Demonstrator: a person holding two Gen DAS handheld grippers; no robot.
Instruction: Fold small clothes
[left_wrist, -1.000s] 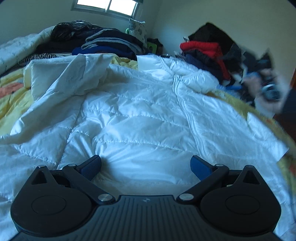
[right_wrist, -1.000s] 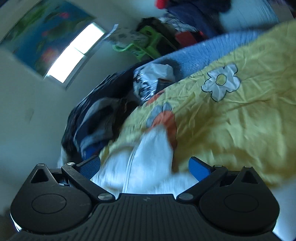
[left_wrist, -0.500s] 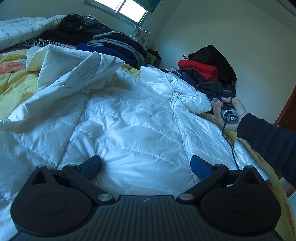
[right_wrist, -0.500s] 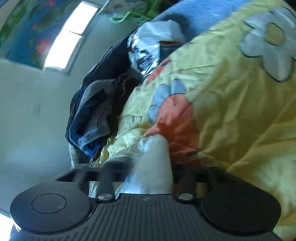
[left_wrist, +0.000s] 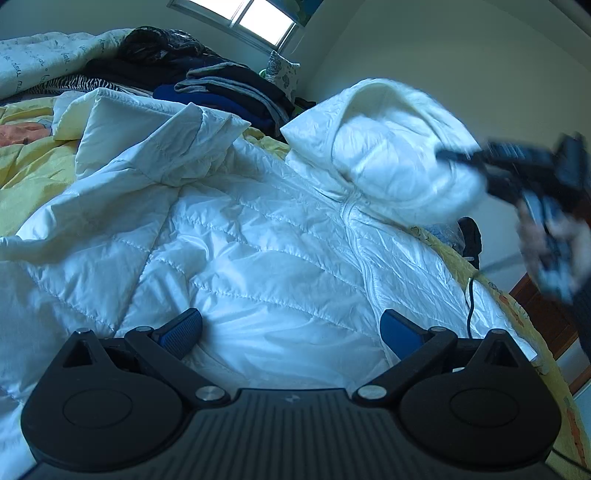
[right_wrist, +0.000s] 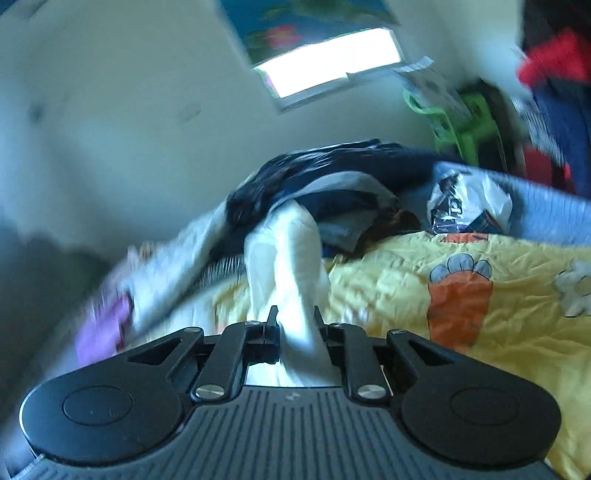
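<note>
A white quilted jacket (left_wrist: 258, 240) lies spread front-up on the bed, its zip running away from me. My left gripper (left_wrist: 291, 328) hovers low over its lower front, open, with nothing between its blue pads (left_wrist: 181, 332). At the right, a blurred hand holds my right gripper (left_wrist: 454, 155) against the raised hood (left_wrist: 391, 162). In the right wrist view, that right gripper (right_wrist: 295, 321) has its jaws closing, pinched on a fold of the white fabric (right_wrist: 284, 258), which stands up out of them.
Folded dark clothes (left_wrist: 221, 85) are stacked at the head of the bed. The yellow printed bedsheet (right_wrist: 498, 314) shows to the right. A plastic bag (right_wrist: 469, 203), a green chair (right_wrist: 458, 122) and red clothes (right_wrist: 554, 66) are beyond. A thin cable (left_wrist: 471, 299) hangs at the jacket's right edge.
The right gripper has gone from open to pinched on the jacket's hood, rolled level and lifted the hood off the bed. The left gripper has barely moved and stays open.
</note>
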